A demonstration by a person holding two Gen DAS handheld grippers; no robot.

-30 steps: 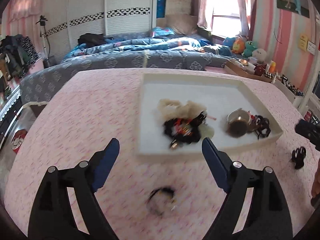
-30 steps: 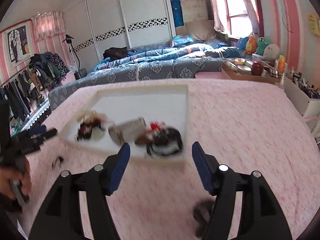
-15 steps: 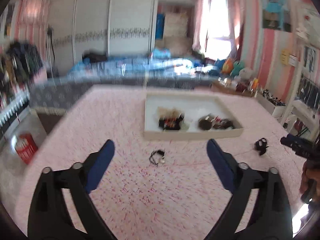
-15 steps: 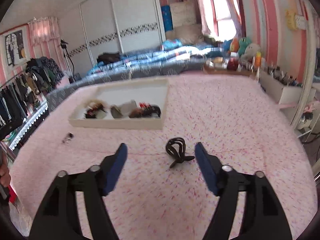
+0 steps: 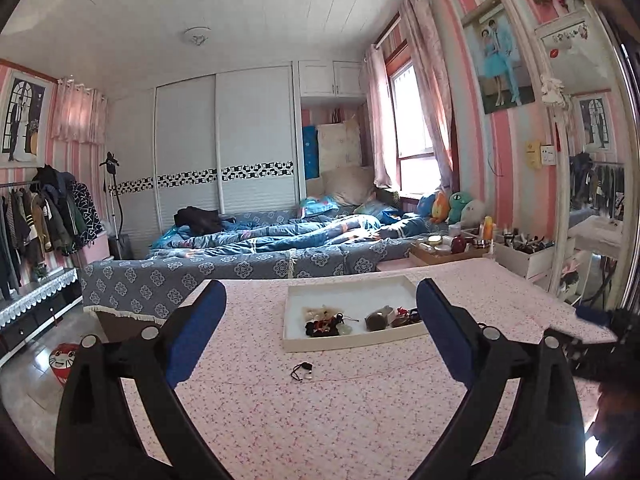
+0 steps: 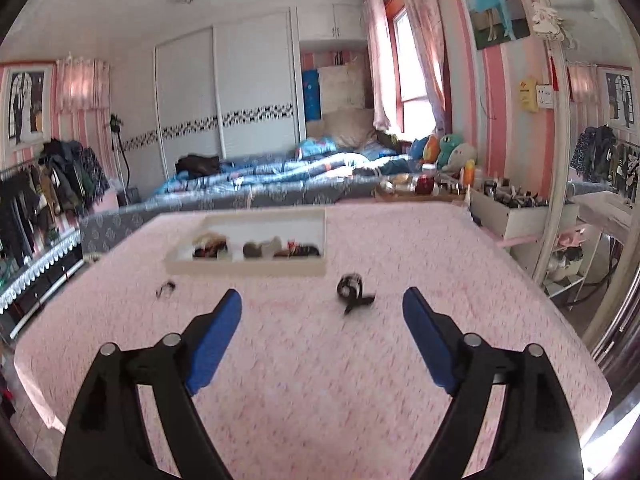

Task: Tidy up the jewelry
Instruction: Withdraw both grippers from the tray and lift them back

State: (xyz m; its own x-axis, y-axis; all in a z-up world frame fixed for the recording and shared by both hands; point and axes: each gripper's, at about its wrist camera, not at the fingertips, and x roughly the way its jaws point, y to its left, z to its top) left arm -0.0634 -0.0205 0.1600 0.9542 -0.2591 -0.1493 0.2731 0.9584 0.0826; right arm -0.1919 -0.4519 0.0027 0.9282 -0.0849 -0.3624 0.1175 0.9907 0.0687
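Note:
A white tray (image 5: 352, 340) sits on the pink table and holds several jewelry pieces (image 5: 326, 322); it also shows in the right wrist view (image 6: 244, 270). A small black cord piece (image 5: 302, 371) lies on the cloth in front of the tray, seen too in the right wrist view (image 6: 165, 289). A black looped hair piece (image 6: 353, 292) lies right of it. My left gripper (image 5: 320, 332) is open and empty, held high and back from the tray. My right gripper (image 6: 322, 336) is open and empty, short of the black hair piece.
A bed with blue bedding (image 5: 280, 240) stands behind the table. A box of cosmetics (image 6: 516, 204) and a tall mirror (image 6: 592, 160) are at the right. A clothes rack (image 5: 36, 216) is at the left. The other gripper (image 5: 600, 344) shows at the right edge.
Both grippers have pulled back and risen away from the tray, which now looks small and far. Both stayed open and empty.

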